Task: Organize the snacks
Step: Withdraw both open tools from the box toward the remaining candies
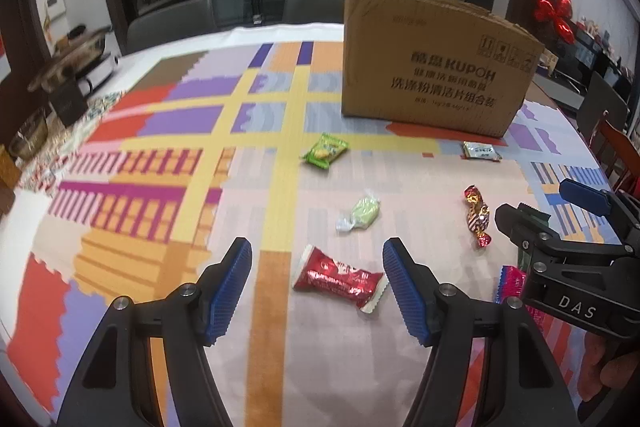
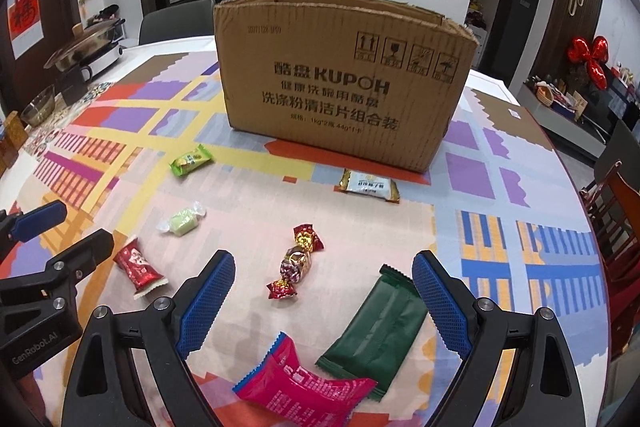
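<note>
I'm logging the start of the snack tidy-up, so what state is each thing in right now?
Cardboard box: upright, top open.
Left tongs: open, empty, above the red packet.
Right tongs: open, empty.
Green packet: sealed, on the tablecloth.
Pale green candy: wrapped, lying loose.
Gold-and-red candy: wrapped.
Dark green packet: sealed, flat.
Pink packet: sealed, flat.
White-and-gold packet: sealed, near the box.

pink packet (image 1: 512, 281) half hidden behind right tool (image 1: 532, 211)
</note>
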A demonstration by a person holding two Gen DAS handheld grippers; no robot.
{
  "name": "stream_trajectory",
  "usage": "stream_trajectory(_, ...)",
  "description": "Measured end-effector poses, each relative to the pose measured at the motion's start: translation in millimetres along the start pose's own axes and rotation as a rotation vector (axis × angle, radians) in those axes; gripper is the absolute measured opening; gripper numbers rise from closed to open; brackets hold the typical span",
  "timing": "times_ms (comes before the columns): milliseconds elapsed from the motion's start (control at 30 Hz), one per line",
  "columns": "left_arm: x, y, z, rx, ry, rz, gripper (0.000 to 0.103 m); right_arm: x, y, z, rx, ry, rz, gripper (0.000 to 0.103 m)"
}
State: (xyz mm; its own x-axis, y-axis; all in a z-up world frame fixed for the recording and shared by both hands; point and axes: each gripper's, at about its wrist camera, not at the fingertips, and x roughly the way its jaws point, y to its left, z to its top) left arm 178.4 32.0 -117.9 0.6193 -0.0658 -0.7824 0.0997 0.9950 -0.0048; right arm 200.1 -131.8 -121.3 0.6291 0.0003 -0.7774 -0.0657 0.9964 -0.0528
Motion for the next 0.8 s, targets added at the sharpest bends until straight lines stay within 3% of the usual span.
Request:
stream_trajectory(400,17,-2,-10,-0.02,0.049,-0.008,0.067,19,5,-2,-0.026,0.03,0.008,0.091)
stream_trajectory(800,34,-11,-16,0.021,0.094,-0.035,0.067,33,3,-1,-0.021,0.055,0.018,0.091)
